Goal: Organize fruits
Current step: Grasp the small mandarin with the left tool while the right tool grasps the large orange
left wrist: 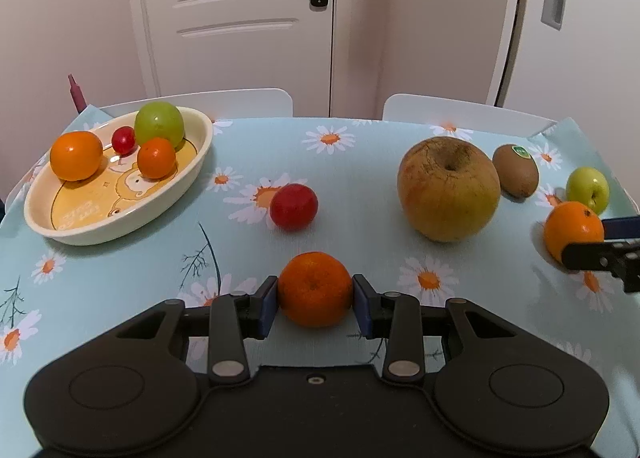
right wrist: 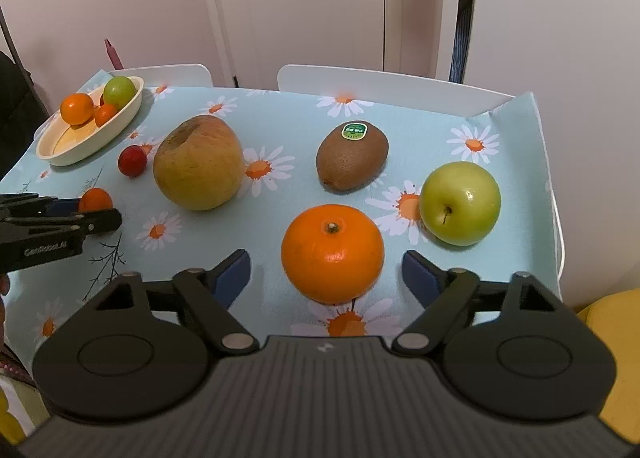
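Observation:
My left gripper (left wrist: 315,304) is shut on a small mandarin (left wrist: 315,294) that rests on the daisy tablecloth, both blue pads pressed to its sides. A large orange (right wrist: 332,254) sits between the fingers of my right gripper (right wrist: 326,274), which is open with a gap on each side. The cream oval plate (left wrist: 192,174) at the far left holds two oranges, a green apple and a small red fruit. Loose on the cloth are a red fruit (left wrist: 294,207), a big yellowish apple (right wrist: 199,163), a kiwi (right wrist: 352,156) and a green apple (right wrist: 460,204).
Two white chair backs (right wrist: 384,84) stand behind the table's far edge, with a white door beyond. The table's right edge (right wrist: 554,194) runs close to the green apple. A yellow object (right wrist: 616,322) lies low at the right.

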A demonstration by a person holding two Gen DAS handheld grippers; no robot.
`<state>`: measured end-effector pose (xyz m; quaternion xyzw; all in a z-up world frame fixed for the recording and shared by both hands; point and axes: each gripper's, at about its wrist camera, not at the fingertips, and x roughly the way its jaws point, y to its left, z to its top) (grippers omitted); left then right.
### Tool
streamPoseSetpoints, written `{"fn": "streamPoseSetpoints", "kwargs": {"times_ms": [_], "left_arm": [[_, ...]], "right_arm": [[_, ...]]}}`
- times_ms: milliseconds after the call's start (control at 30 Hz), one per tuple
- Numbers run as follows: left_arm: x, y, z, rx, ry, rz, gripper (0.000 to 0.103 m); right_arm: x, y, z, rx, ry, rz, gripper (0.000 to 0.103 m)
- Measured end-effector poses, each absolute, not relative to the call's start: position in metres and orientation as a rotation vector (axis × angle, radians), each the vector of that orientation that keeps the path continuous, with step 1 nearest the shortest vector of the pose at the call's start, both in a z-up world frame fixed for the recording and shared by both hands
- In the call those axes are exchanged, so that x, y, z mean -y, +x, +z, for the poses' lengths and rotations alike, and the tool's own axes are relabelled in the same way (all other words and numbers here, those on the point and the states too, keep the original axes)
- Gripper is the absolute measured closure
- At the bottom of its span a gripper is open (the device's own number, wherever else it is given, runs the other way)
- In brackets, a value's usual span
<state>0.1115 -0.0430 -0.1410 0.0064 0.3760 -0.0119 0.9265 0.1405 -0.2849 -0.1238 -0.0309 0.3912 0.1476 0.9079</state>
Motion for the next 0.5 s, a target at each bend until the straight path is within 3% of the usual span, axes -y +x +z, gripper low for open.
{"fn": "streamPoseSetpoints", "kwargs": {"times_ms": [467,500], "left_arm": [[0.039,0.097,-0.135,-0.764,0.041,-0.029,0.061],[0.038,0.096,-0.135,-0.762,0.041,-0.028,0.061]], "right_arm": [[0.281,0.151,-0.128,-0.806,-0.063,0.285,0.018],[0.281,0.152,-0.128,-0.804,-0.065,0.282,0.024]]}}
